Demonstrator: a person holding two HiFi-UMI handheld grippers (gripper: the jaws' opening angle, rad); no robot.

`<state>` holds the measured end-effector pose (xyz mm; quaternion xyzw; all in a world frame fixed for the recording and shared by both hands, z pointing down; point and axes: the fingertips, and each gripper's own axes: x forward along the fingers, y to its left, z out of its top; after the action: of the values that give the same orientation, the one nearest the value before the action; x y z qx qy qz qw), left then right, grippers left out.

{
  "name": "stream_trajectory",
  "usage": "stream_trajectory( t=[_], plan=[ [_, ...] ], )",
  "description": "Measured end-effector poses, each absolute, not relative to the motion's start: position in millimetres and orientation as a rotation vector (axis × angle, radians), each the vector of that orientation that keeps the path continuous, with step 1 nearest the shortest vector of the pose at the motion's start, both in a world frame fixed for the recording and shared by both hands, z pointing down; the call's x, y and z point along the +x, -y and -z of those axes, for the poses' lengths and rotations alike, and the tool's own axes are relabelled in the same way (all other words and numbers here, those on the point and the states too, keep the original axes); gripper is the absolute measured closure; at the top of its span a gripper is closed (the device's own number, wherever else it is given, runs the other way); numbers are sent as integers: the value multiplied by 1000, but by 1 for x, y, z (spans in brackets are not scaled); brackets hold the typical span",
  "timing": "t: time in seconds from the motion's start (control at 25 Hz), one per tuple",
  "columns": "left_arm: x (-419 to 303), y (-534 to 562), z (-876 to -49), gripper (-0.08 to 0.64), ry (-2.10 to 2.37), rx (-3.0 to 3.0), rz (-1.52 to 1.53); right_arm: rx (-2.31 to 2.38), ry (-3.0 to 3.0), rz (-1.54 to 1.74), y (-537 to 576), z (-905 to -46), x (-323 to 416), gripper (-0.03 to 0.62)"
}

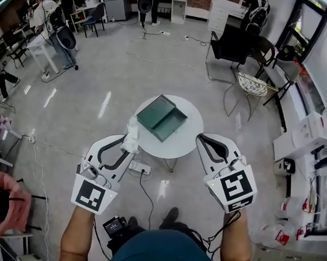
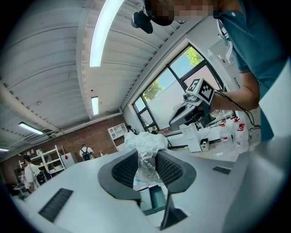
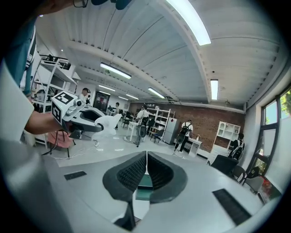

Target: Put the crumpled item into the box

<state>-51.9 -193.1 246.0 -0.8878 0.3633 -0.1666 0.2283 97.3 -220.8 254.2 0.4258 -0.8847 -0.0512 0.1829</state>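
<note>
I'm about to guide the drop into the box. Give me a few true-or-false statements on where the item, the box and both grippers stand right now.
1. The left gripper is closed on the crumpled white item. True.
2. The crumpled white item lies inside the green box. False: it is between the left gripper's jaws, outside the box, near the table's edge.
3. The right gripper has its jaws together with nothing between them. True.
4. The green box stands on the floor. False: it sits on the round white table.
</note>
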Motion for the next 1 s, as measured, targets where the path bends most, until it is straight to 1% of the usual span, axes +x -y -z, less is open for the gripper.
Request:
stream_trajectory(
  t=[0.28, 0.56, 0.72, 1.0],
  plan=[
    [-18, 208, -252, 428, -1014, -2428, 520, 1163, 2538, 114, 242, -263, 129, 554],
    [16, 251, -264, 428, -947, -2483, 480, 1213, 2480, 104, 267, -272, 161, 554],
    [16, 271, -286, 428, -862, -2529, 446, 1266, 2418, 88, 275, -292, 159, 554],
    [8, 338, -302, 428, -747, -2626, 398, 1354, 2313, -3, 317, -305, 142, 554]
  ],
)
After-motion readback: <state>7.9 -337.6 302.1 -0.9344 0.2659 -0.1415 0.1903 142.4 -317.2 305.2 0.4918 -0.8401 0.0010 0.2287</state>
